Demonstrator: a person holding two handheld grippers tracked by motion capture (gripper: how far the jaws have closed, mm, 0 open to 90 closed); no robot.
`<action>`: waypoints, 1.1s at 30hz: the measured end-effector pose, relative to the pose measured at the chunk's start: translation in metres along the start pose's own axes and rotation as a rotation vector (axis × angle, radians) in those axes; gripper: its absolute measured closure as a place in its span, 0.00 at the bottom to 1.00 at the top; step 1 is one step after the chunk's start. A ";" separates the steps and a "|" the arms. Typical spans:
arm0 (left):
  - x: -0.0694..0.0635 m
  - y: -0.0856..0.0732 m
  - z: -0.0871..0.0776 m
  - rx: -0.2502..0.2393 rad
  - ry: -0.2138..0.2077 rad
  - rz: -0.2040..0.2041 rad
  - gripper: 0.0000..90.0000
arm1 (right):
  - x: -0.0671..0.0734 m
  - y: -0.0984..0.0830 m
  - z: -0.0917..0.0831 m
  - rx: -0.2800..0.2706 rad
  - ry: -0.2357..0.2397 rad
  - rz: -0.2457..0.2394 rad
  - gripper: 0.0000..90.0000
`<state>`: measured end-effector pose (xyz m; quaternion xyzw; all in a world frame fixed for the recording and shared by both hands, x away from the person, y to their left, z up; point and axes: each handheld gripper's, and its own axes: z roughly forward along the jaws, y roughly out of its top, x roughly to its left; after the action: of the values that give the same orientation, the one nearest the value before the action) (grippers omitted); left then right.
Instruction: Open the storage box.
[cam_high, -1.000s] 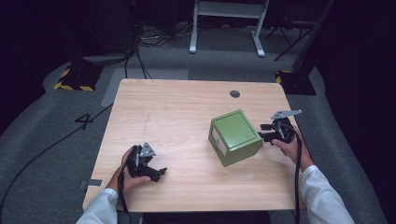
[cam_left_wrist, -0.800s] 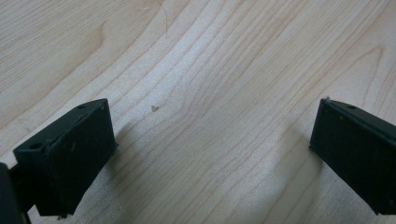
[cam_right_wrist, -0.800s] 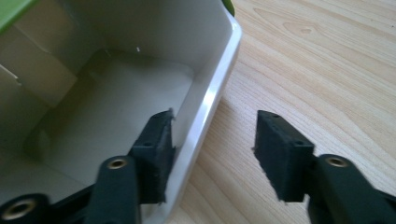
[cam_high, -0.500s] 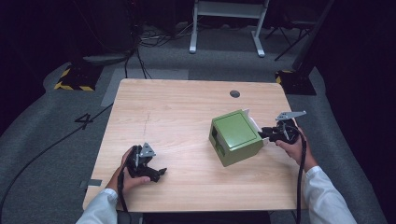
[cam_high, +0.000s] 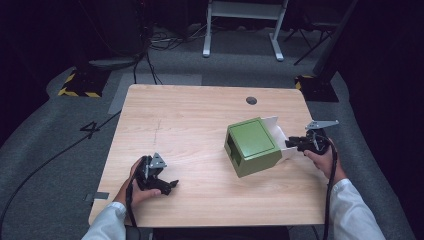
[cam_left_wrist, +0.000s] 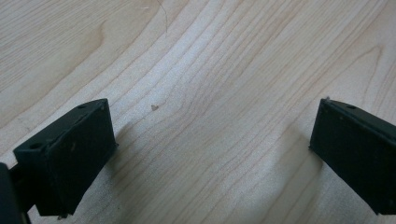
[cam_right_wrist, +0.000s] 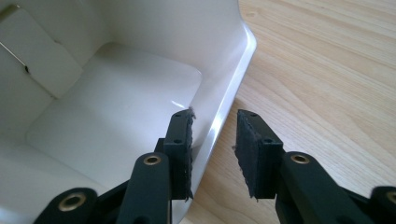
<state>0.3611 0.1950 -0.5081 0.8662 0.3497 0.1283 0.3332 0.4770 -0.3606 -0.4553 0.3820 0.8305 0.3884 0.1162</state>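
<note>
Wooden table (cam_high: 200, 125), dark room. Right gripper (cam_right_wrist: 214, 140): jaws apart, straddling the box (cam_high: 252, 146) flap (cam_right_wrist: 229, 84) directly ahead. Left gripper (cam_left_wrist: 210, 154): jaws wide apart, empty, far off.

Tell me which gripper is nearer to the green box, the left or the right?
The right. The right gripper is at the white inner tray sliding out of the green box, its jaws astride the tray's wall. The left gripper rests far across the table, open.

White sleeves (cam_high: 350, 210); black gripper (cam_right_wrist: 215, 140) jaws with brass-coloured rivets.
</note>
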 end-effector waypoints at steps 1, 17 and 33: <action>0.000 0.000 0.000 0.000 0.000 0.000 0.00 | -0.002 -0.001 -0.001 -0.001 -0.003 0.003 0.74; 0.000 0.000 0.000 0.000 0.000 0.000 0.00 | -0.025 -0.015 -0.015 -0.015 -0.069 0.051 0.76; 0.000 0.000 0.000 0.000 0.000 0.001 0.00 | -0.031 -0.016 -0.021 -0.036 -0.105 0.066 0.68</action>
<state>0.3611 0.1951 -0.5081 0.8663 0.3495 0.1283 0.3330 0.4790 -0.4017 -0.4563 0.4267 0.8031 0.3864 0.1537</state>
